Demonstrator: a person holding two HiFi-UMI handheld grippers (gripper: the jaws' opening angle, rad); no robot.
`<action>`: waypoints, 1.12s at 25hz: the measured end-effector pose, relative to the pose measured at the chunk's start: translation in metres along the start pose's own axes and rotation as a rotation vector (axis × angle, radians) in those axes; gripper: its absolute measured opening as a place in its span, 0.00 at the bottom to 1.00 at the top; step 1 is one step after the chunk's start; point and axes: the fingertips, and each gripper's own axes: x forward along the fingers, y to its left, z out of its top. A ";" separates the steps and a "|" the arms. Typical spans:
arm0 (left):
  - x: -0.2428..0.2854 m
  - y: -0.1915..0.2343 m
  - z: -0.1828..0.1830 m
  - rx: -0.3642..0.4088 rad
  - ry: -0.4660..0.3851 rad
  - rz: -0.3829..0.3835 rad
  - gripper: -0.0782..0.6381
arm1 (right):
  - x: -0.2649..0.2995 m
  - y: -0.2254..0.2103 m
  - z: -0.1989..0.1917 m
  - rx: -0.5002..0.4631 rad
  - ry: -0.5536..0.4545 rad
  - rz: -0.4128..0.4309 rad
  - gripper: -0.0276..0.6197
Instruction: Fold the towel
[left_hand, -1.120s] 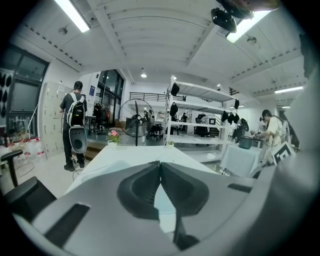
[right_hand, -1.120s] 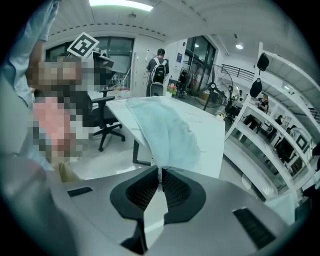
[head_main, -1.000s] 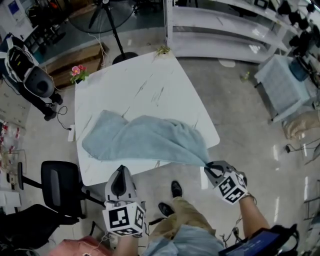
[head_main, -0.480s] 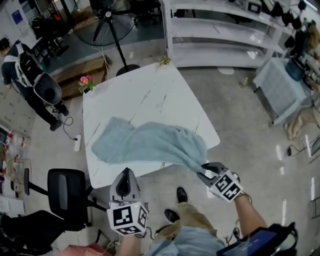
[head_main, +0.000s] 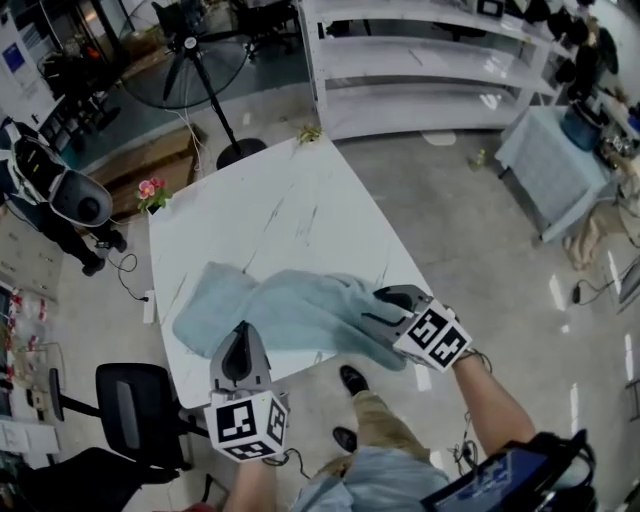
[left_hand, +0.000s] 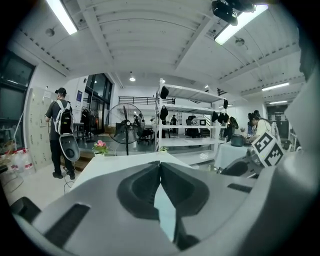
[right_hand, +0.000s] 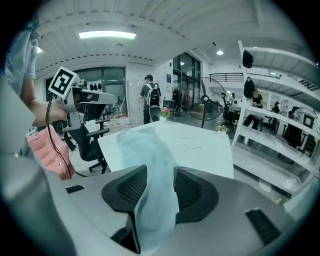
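Observation:
A light blue towel lies bunched across the near half of the white marble table. My left gripper is at the towel's near edge, and its jaws are shut with a sliver of towel showing between them. My right gripper hovers over the towel's right end above the table's near right corner. Its jaws have just been opening. The towel still hangs loosely between them, with the pads no longer pinching it.
A black office chair stands left of the table's near corner. Pink flowers sit at the table's far left corner. Behind are a standing fan and white shelving. A person with a backpack stands at the left.
My right gripper moved up and left from beyond the table's edge to over the table, carrying the towel's corner onto the towel, and its jaws opened. The left gripper shifted slightly forward.

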 end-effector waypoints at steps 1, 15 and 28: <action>0.011 -0.002 -0.001 -0.005 0.011 -0.002 0.12 | 0.011 -0.007 0.003 0.008 0.007 0.024 0.33; 0.112 0.009 -0.053 -0.069 0.179 0.032 0.12 | 0.128 -0.025 -0.015 0.061 0.166 0.278 0.41; 0.139 0.029 -0.051 -0.084 0.176 0.064 0.12 | 0.138 -0.063 0.046 0.013 0.095 0.205 0.12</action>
